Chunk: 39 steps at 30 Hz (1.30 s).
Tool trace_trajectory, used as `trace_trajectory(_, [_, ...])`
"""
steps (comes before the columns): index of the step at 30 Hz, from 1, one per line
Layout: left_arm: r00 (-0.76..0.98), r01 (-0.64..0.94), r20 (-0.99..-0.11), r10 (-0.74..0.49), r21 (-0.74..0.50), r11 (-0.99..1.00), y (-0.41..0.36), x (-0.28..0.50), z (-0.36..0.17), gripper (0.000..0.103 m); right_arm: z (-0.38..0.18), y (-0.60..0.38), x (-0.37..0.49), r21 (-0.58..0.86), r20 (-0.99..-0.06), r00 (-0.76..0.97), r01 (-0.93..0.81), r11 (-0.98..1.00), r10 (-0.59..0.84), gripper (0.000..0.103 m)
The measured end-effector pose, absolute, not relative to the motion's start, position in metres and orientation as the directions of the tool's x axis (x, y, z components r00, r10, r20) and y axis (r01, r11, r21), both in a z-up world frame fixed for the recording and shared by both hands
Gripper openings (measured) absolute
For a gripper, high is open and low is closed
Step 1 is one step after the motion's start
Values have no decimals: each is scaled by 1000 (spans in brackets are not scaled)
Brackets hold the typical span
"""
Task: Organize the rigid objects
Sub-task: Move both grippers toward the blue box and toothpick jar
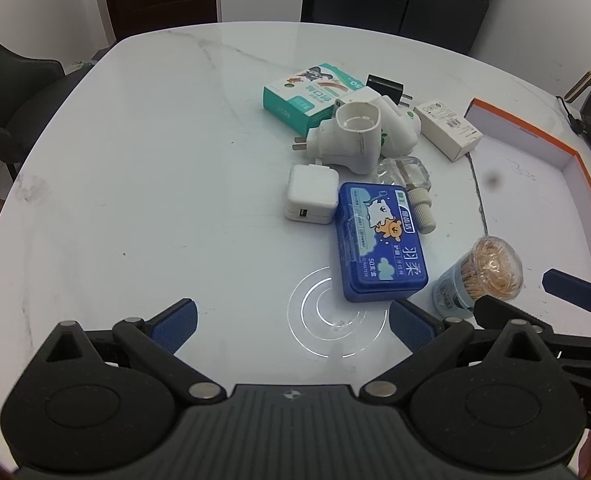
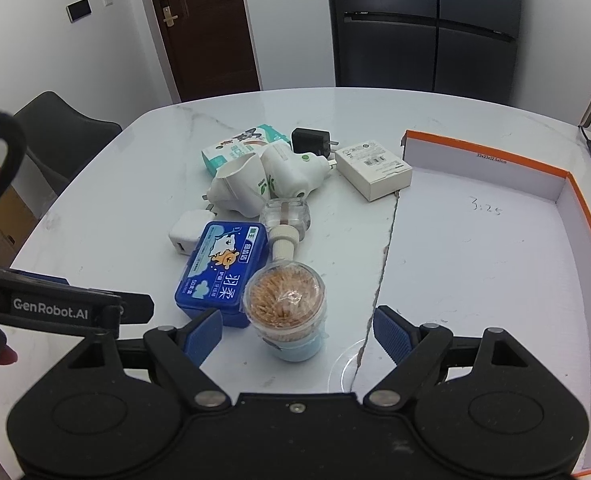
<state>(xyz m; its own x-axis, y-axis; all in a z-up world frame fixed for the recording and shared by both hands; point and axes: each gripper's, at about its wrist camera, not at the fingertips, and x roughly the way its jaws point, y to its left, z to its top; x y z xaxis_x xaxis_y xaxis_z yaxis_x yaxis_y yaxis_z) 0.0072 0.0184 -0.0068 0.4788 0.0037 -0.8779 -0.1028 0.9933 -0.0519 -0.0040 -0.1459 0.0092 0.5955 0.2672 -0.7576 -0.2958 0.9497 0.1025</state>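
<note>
A heap of small items lies mid-table: a blue floss box [image 1: 381, 242] [image 2: 223, 270], a toothpick jar [image 1: 481, 276] [image 2: 285, 312], a white USB charger [image 1: 310, 199] [image 2: 185, 234], two white plug-in devices [image 1: 349, 136] [image 2: 263, 180], a clear bottle [image 1: 405, 176] [image 2: 285, 220], a teal box [image 1: 311, 94] [image 2: 235, 148], a black plug [image 1: 385, 88] [image 2: 309, 140] and a white carton [image 1: 447, 128] [image 2: 373, 172]. My left gripper [image 1: 293, 326] is open, just short of the blue box. My right gripper [image 2: 297, 334] is open, with the jar between its fingers, untouched.
A shallow white box with an orange rim [image 2: 587, 216] [image 1: 575, 152] lies on the right of the marble table [image 1: 135, 160] [image 2: 135, 184]. Dark chairs [image 1: 7, 92] [image 2: 55, 128] stand at the left edge. A dark fridge [image 2: 427, 24] and a brown door [image 2: 207, 24] are behind.
</note>
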Motion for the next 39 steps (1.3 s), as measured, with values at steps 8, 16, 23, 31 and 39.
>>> trace_trajectory(8, [477,-118,-879,10,-52,992,25,7,-7,103,6,-143,-2,106,-761,588,-303,947,274,97])
trace_trajectory(16, [474,-128,-880,16,-51,990,30,7,-8,103,2,-139,0,111,-766,579,-307,945,278,97])
trace_trajectory(23, [472,-140,-881,20,-52,989,35,6,-8,103,-1,-136,1,116,-767,575,-313,943,285,97])
trace_trajectory(31, [469,-146,-883,24,-51,988,40,7,-10,103,-5,-134,3,119,-770,572,-307,944,283,97])
trace_trajectory(39, [464,-153,-886,23,-55,987,44,8,-11,103,-13,-140,11,122,-777,571,-279,953,266,97])
